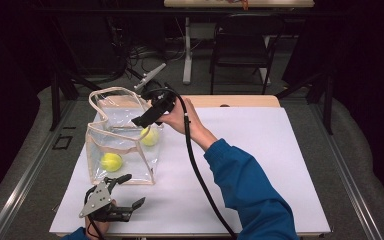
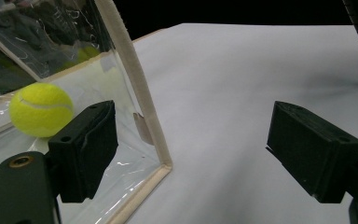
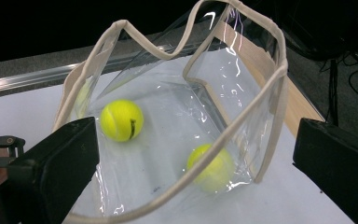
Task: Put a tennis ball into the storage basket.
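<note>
A: Standing on the white table is a clear plastic bag with cream fabric trim and looped handles. Where is it relative to the jaws?

B: Its open top sits just below the right gripper, whose jaws are spread wide, holding nothing. Two fuzzy yellow tennis balls lie inside, one ahead between the jaws, one near the bag's wall.

A: And the left gripper?

B: Jaws apart and empty, beside the bag's lower corner; the trimmed edge rises just past one jaw, with a ball behind the glossy, crinkled film.
</note>
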`<state>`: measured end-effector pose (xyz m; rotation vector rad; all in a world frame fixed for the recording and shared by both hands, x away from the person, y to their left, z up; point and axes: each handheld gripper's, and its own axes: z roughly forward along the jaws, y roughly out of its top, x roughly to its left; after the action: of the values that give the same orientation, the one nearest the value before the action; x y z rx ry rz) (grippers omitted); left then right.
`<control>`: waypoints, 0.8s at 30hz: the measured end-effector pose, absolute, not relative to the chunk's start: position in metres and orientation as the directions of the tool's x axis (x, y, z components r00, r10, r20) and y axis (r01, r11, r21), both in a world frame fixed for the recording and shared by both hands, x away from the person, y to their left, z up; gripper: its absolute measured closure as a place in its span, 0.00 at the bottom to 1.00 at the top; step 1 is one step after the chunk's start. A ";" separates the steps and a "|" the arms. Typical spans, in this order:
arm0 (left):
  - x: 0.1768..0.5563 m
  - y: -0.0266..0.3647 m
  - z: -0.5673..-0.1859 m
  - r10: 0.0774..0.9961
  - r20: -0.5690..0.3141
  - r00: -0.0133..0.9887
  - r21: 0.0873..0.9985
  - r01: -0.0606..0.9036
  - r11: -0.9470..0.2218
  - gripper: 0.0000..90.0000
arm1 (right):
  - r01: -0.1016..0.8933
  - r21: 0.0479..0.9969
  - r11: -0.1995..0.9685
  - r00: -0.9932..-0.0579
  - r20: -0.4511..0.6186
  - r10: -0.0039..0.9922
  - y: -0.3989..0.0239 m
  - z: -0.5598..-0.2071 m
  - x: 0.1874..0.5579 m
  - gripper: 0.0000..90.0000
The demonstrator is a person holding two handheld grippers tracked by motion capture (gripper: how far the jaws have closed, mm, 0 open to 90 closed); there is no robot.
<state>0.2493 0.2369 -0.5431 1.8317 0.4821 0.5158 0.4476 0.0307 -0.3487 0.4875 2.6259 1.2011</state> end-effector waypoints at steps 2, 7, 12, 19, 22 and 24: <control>0.249 0.236 -0.543 0.564 0.115 0.817 0.952 0.072 -0.298 0.18 | 0.210 0.769 0.604 -0.922 -0.051 0.385 0.025 -0.348 0.447 0.00; 0.248 0.236 -0.543 0.566 0.119 0.816 0.951 0.069 -0.300 0.18 | 0.215 0.778 0.590 -0.919 -0.042 0.391 0.012 -0.347 0.445 0.00; 0.248 0.235 -0.543 0.561 0.119 0.819 0.949 0.071 -0.306 0.18 | 0.220 0.783 0.582 -0.915 -0.041 0.402 -0.003 -0.347 0.439 0.00; 0.247 0.235 -0.543 0.558 0.127 0.820 0.947 0.067 -0.313 0.18 | 0.227 0.784 0.578 -0.905 -0.050 0.422 -0.026 -0.351 0.430 0.00; 0.247 0.234 -0.543 0.557 0.124 0.821 0.947 0.068 -0.312 0.18 | 0.235 0.782 0.577 -0.901 -0.048 0.432 -0.035 -0.354 0.426 0.00; 0.247 0.235 -0.543 0.556 0.126 0.821 0.947 0.066 -0.313 0.18 | 0.237 0.782 0.577 -0.898 -0.050 0.438 -0.040 -0.356 0.423 0.00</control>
<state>0.2472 0.2349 -0.5434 1.8434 0.4723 0.5259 0.4235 -0.0402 -0.3562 0.5604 2.5711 1.2224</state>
